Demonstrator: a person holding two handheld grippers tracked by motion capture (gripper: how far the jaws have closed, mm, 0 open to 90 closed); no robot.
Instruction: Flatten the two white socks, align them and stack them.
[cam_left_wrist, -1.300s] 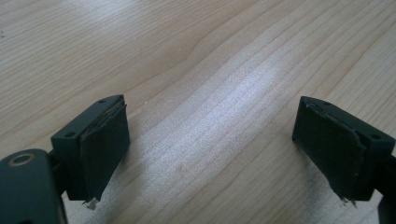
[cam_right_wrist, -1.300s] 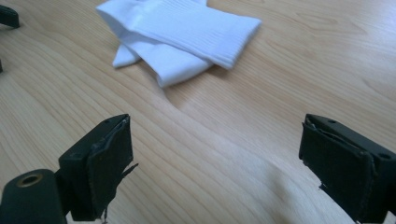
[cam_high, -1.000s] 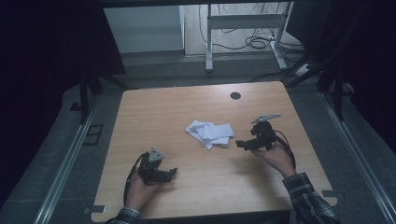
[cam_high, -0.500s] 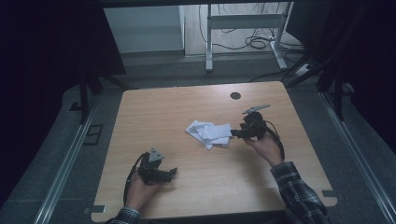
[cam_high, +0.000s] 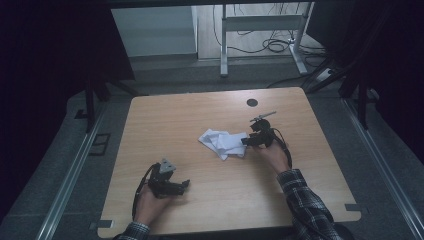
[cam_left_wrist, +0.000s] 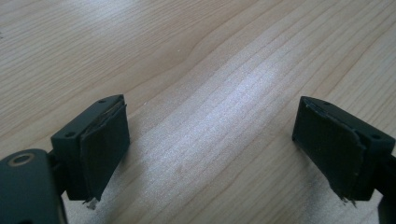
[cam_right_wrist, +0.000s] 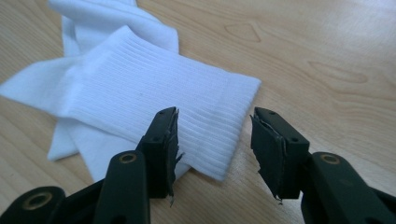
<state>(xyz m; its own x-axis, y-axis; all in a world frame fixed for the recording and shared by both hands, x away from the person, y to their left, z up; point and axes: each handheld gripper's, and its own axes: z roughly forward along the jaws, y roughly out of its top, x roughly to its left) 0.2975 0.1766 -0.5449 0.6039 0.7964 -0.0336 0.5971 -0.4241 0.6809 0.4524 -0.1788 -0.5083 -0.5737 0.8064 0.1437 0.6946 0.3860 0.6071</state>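
Observation:
A heap of white ribbed socks (cam_high: 222, 142) lies in the middle of the wooden table (cam_high: 190, 110). My right gripper (cam_high: 246, 141) sits at the heap's right edge. In the right gripper view the top sock's cuff (cam_right_wrist: 140, 79) lies flat, and its near corner reaches into the gap of my right gripper (cam_right_wrist: 215, 149). Those jaws have just been closing and now stand half apart, with neither pad pressing on the cloth. My left gripper (cam_high: 186, 185) rests near the front left of the table. Seen from the left gripper view, the left gripper (cam_left_wrist: 212, 149) is open wide over bare wood.
A round black cable hole (cam_high: 252, 102) sits near the table's far edge. Metal rails run along the floor on both sides, and a desk frame with cables (cam_high: 260, 30) stands beyond the table. Dark curtains close in the left and right.
My right hand has slid left from the bare table to the edge of the socks, and its jaws have narrowed. The left hand has stayed put.

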